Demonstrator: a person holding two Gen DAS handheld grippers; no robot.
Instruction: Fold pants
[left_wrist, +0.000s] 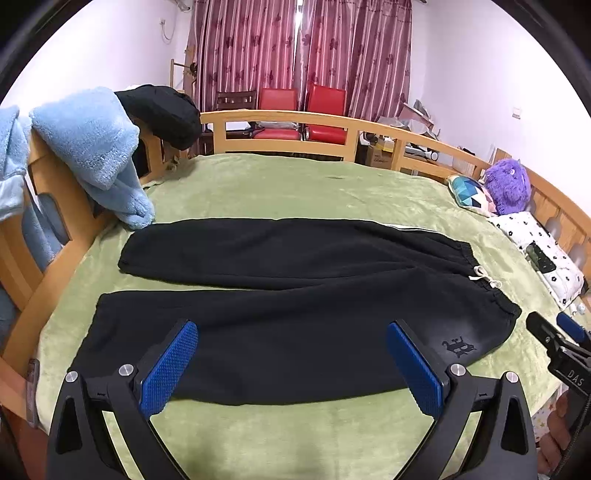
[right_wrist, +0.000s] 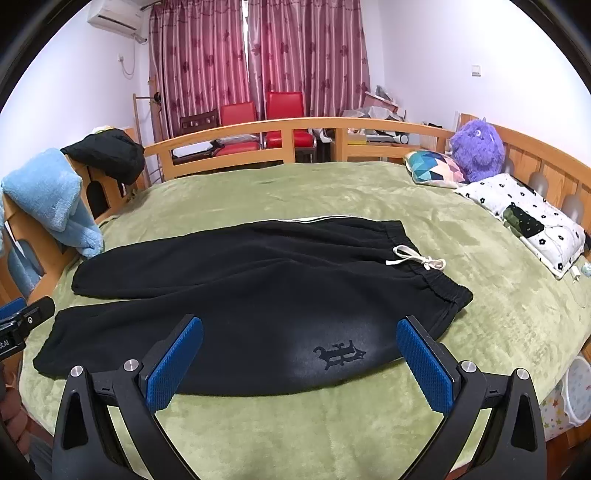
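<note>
Black sweatpants lie flat on the green bed cover, legs spread apart to the left, waistband with a white drawstring to the right. A dark logo marks the near hip. My left gripper is open and empty, held above the near leg. My right gripper is open and empty, held above the near hip by the logo; it also shows at the right edge of the left wrist view. The pants fill the middle of the right wrist view.
A wooden bed rail runs around the bed. A blue fleece and a black garment hang on the left rail. Pillows and a purple plush toy lie at the right. Red chairs stand behind.
</note>
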